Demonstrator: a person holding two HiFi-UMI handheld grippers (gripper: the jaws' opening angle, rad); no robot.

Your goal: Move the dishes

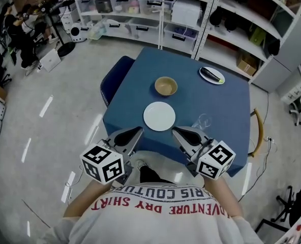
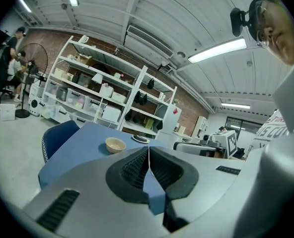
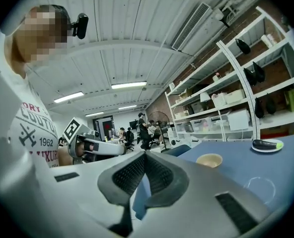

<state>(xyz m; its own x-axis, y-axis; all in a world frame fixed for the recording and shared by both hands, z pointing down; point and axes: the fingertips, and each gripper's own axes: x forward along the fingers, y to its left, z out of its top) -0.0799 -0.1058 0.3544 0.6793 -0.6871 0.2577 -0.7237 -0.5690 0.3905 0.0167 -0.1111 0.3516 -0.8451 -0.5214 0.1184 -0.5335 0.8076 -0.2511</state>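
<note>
Blue table (image 1: pixel 219 103) is set with a white plate (image 1: pixel 159 116) near its front edge, tan bowl (image 1: pixel 166 86) behind; a clear glass (image 1: pixel 202 121) is barely discerned; left gripper (image 1: pixel 138 131) and right gripper (image 1: pixel 175 131) are clenched, empty.

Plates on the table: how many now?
2. An empty white plate lies near the front edge; a smaller plate holding a dark item lies at the far right corner. None seem hidden.
</note>
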